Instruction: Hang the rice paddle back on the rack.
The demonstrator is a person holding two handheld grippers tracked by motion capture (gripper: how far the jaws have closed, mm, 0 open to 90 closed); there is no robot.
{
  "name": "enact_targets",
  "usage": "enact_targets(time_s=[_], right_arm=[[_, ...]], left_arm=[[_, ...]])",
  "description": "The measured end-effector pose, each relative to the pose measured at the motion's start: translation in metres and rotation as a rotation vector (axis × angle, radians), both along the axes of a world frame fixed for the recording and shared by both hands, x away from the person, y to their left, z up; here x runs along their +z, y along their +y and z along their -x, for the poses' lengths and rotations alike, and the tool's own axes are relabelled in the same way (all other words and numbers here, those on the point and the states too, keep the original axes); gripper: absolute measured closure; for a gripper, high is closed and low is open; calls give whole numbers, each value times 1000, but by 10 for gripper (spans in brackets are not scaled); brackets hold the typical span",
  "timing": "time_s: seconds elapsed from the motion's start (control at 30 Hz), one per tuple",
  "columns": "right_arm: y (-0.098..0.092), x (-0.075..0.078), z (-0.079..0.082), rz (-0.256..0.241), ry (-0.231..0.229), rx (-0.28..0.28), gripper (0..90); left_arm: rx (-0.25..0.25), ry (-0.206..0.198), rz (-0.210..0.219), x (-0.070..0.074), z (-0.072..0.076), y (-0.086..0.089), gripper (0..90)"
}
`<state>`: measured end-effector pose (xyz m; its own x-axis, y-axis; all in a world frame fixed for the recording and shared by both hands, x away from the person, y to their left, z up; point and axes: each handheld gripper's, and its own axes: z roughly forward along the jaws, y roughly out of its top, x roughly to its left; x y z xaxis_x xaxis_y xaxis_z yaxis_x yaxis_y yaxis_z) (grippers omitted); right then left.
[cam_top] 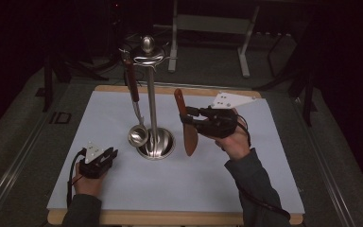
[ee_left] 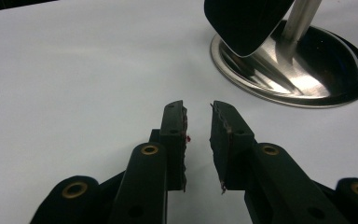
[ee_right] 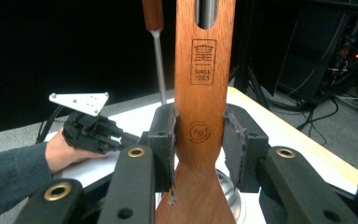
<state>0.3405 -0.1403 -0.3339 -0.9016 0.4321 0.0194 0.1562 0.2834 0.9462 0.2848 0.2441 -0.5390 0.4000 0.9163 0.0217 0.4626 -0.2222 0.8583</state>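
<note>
The wooden spatula [ee_right: 200, 107] is clamped upright between the right gripper [ee_right: 199, 140] fingers, hanging slot upward, presumably for hooking onto the stand [cam_top: 152, 101]; the left gripper [ee_left: 198, 133] is held slightly open and empty.

Dim room, lit table

Overhead light is brightening the white-topped table [cam_top: 123, 189], glare is streaking the polished steel stand base [ee_left: 307, 70], surroundings are sinking into grainy darkness, near edges blurring.

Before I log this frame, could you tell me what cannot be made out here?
- Spatula: right gripper view, both ends cut off by the edges.
- Ladle: left gripper view, handle cut off at the top.
- Stand hooks: high view, too small and dark.
- Left gripper: high view, jaw gap too small.
</note>
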Motion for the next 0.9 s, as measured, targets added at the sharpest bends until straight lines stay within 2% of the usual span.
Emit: enact_targets(time_s=[0.67,0.9], right_arm=[[27,31,9,-72,-59,4,664],[30,39,11,-100,-71,-20,663]], left_arm=[[-2,-2,-1,0,0,0,753],[0,-1,-1,0,0,0,753]])
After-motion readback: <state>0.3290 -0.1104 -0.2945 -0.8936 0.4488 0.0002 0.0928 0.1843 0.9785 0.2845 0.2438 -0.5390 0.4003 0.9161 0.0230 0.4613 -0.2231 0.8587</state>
